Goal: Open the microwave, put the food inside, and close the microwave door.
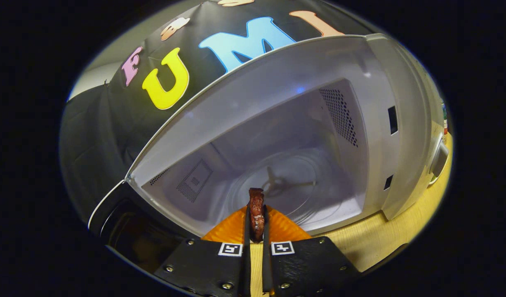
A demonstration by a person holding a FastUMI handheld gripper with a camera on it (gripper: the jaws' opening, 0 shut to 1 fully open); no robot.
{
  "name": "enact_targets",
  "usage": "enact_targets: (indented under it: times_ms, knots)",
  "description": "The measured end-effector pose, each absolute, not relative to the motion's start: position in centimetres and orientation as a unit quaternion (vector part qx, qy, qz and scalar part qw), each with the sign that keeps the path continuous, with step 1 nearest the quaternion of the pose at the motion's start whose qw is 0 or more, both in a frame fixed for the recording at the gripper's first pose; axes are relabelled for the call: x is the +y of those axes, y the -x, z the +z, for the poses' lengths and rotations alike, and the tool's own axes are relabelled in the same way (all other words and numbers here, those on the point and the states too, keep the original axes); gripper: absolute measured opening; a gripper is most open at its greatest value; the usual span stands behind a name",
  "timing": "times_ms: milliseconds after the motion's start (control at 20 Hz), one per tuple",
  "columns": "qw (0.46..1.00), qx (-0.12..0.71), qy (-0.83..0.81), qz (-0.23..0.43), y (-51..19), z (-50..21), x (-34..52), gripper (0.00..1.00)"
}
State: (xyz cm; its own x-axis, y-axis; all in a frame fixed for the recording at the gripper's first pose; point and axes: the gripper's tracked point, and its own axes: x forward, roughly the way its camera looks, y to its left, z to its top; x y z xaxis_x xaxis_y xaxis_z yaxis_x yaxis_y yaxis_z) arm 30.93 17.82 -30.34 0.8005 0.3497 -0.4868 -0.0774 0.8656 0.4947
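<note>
The tool pinches a reddish-brown piece of food between both fingers, holding it upright at the mouth of the microwave. The door hangs open. Beyond the food lies the glass turntable. The microwave stands on a wooden worktop.

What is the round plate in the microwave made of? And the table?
The turntable plate looks like clear glass: it glints and the hub shows through. The table looks like pale wood or wood-look laminate, with faint grain. The gripper is shut on a reddish-brown food piece.
</note>
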Motion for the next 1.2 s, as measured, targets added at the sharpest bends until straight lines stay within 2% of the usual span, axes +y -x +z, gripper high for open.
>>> enact_targets:
  times_ms: [100,150,200,250,400,450,750,1200]
  knots:
    - [0.931,0.296,-0.191,0.096,-31.5,-31.3,16.6,0.18]
    - [0.935,0.301,-0.169,0.081,-31.8,-31.9,16.2,0.28]
    - [0.939,0.306,-0.143,0.068,-31.9,-32.5,15.5,0.34]
    - [0.943,0.303,-0.122,0.062,-31.9,-32.5,15.1,0.47]
    - [0.958,0.269,-0.074,0.070,-31.9,-30.8,15.1,0.96]
    - [0.960,0.261,-0.062,0.076,-31.7,-30.2,15.3,0.99]
    - [0.963,0.229,-0.052,0.131,-26.9,-24.1,17.1,0.98]
    - [0.964,0.161,-0.075,0.199,-15.0,-12.9,19.8,0.98]
